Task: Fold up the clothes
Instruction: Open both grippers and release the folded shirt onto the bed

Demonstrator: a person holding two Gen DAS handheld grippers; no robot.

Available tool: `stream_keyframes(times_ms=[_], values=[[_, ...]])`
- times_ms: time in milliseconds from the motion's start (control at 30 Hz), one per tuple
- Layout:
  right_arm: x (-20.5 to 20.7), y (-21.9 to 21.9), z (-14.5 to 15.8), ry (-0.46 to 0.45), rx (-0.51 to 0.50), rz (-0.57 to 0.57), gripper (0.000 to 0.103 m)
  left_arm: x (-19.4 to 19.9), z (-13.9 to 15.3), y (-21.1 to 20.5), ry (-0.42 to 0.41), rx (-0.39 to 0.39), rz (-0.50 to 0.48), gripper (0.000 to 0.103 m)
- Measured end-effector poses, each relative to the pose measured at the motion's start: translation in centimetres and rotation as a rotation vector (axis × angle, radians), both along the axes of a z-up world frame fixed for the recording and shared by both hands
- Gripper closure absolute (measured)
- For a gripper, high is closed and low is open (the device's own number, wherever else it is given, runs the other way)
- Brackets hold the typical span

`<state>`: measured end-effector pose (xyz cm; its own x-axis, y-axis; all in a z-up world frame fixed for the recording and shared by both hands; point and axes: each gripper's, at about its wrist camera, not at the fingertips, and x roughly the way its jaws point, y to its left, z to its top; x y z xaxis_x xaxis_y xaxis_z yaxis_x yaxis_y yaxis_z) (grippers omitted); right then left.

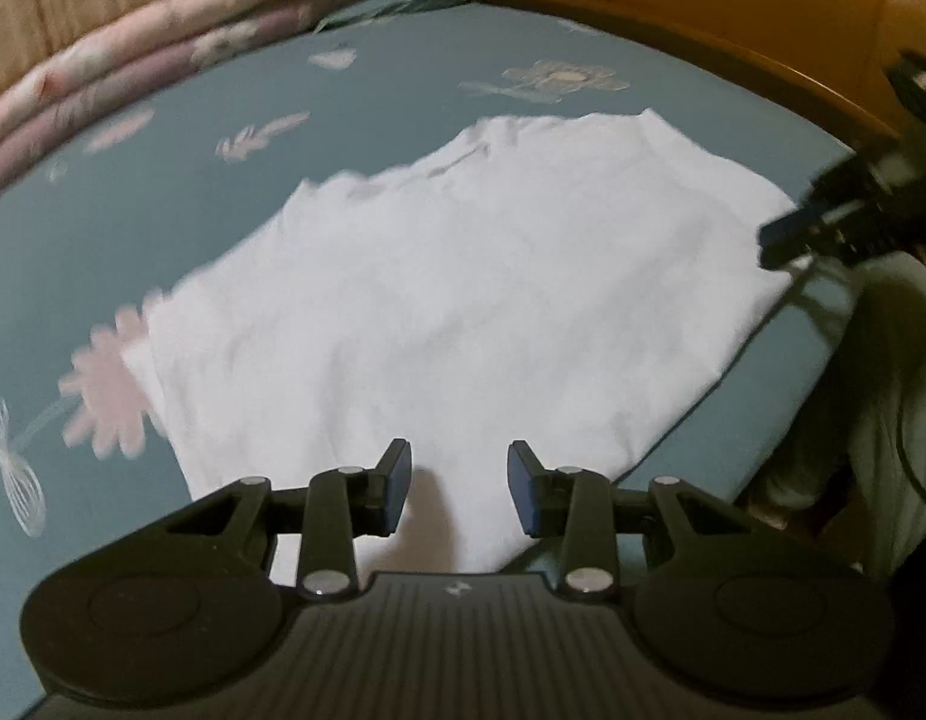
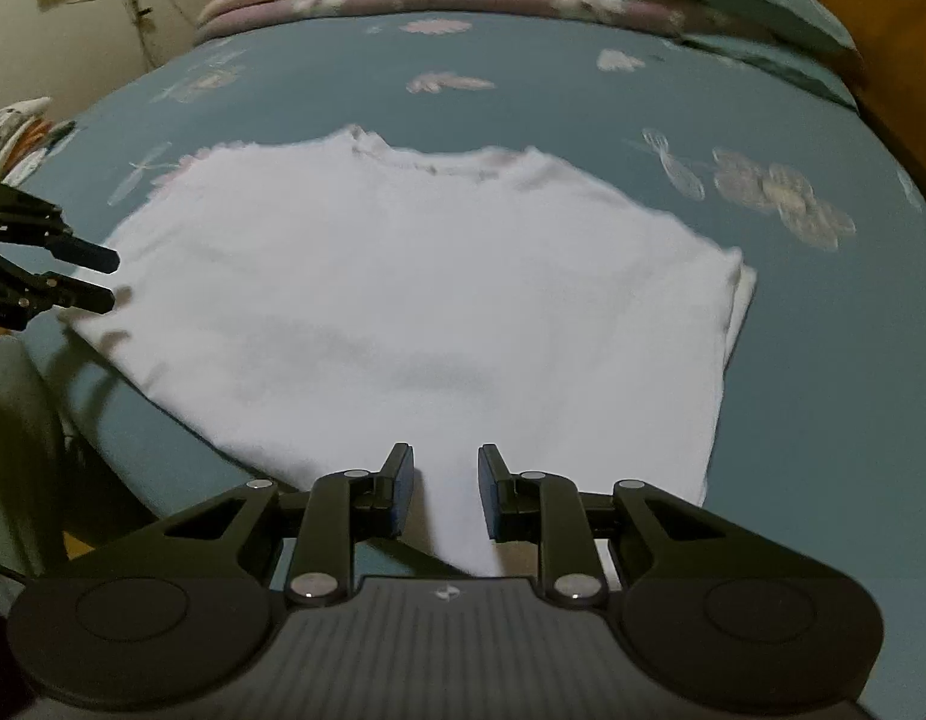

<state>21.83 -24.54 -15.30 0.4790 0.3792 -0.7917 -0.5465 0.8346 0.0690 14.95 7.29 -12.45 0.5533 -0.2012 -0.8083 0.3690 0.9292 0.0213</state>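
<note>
A white cotton T-shirt (image 2: 414, 312) lies flat across the middle of both views, folded into a rough rectangle. Its neckline sits at the top edge, slightly rumpled. In the right wrist view, doubled layers of cloth show at the right edge. The near hem runs to the bottom centre. The surface shows faint creases.

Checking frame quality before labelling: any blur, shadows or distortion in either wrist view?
Left wrist: motion blur smears the white shirt edge and the pink flower print; fisheye bends the bedsheet; left gripper sharp. Right wrist: dim, milder blur; right gripper casts a shadow on the shirt; left gripper shadowed at the frame's left edge.
</note>
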Motion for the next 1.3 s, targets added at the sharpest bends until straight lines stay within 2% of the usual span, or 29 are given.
stream_keyframes(times_ms=[167, 300, 400, 467, 600, 667, 700, 767, 867, 967, 1033, 1067, 1100, 1200, 1300], values=[[-2.4, -1.3, -0.9, -0.021, -0.064, -0.046, 0.071, -1.5, -2.1, 1.9, 0.057, 0.006, 0.085, 0.065], [-3.3, -2.7, 0.7, -0.066, -0.043, -0.074, 0.056, -1.9, -0.4, 2.2, 0.029, 0.027, 0.098, 0.059], [-2.6, -3.6, 1.5, -0.099, 0.021, -0.131, 0.051, -1.6, 0.1, 2.2, 0.015, -0.004, 0.11, 0.054], [-1.7, -4.1, 1.0, -0.078, 0.061, -0.177, 0.05, -1.2, -0.3, 2.2, 0.027, -0.024, 0.123, 0.053], [-0.9, -6.0, -0.8, -0.002, 0.104, -0.27, 0.049, -1.4, -2.0, 2.3, 0.067, -0.003, 0.132, 0.049], [-1.1, -6.8, -0.4, 0.002, 0.136, -0.292, 0.048, -1.2, -1.5, 2.3, 0.092, 0.004, 0.132, 0.048], [-1.1, -6.9, 0.2, -0.016, 0.146, -0.3, 0.044, -0.9, -0.9, 2.3, 0.082, 0.006, 0.133, 0.047], [-0.8, -6.9, 1.3, -0.067, 0.172, -0.307, 0.036, 0.1, 0.7, 2.3, 0.041, -0.012, 0.131, 0.042], [0.6, -6.3, 1.7, -0.1, 0.224, -0.319, 0.034, 2.2, 2.4, 2.5, 0.001, -0.093, 0.165, 0.035], [2.3, -5.9, 0.5, -0.086, 0.234, -0.355, 0.028, 4.3, 2.8, 2.7, -0.028, -0.163, 0.216, 0.033], [3.0, -5.8, -0.8, -0.054, 0.228, -0.385, 0.026, 5.5, 1.9, 3.1, -0.017, -0.205, 0.26, 0.032], [3.0, -5.8, -1.1, -0.046, 0.224, -0.398, 0.02, 6.0, 1.3, 3.4, -0.009, -0.223, 0.282, 0.032], [3.1, -5.8, -1.5, -0.037, 0.22, -0.41, 0.01, 6.4, 0.7, 3.7, 0.001, -0.231, 0.304, 0.032], [2.5, -6.0, -2.0, -0.039, 0.236, -0.421, 0.008, 7.3, -2.0, 4.6, 0.056, -0.153, 0.366, 0.034], [1.7, -6.2, -1.2, -0.059, 0.249, -0.425, 0.008, 6.3, -0.5, 5.0, 0.059, -0.16, 0.349, 0.033]])
